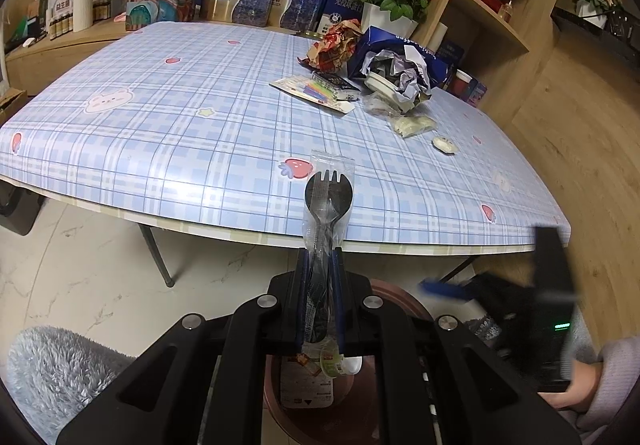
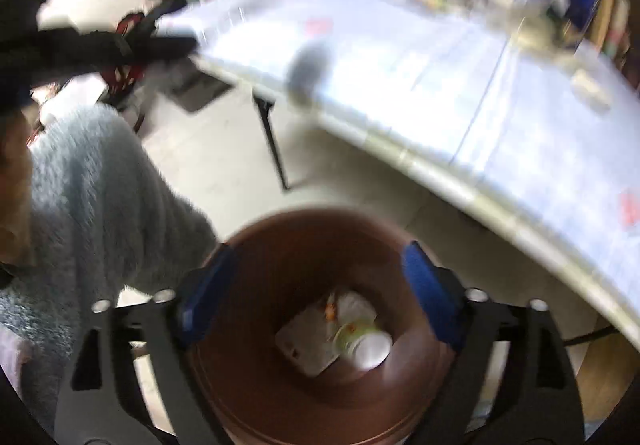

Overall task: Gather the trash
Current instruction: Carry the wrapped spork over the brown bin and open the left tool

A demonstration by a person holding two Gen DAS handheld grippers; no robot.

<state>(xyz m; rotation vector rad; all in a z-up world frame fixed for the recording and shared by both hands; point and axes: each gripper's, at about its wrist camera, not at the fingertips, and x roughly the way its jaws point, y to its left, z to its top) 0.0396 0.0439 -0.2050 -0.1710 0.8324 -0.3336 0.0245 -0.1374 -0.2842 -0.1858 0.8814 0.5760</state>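
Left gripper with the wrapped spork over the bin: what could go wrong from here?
1. The left gripper pinches only the handle end of the wrapped spork, whose head reaches out over the table edge. Released here, it may tip and miss the brown bin.
2. The right gripper, jaws open and empty, hangs over the same bin, so the two grippers could collide.
3. The thin plastic wrapper could cling to the pads.

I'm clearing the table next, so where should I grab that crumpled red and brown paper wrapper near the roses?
Pinch the crumpled wrapper at its raised top folds, coming from above on its left: the blue bag crowds its right, and the open tablecloth gives clearance.
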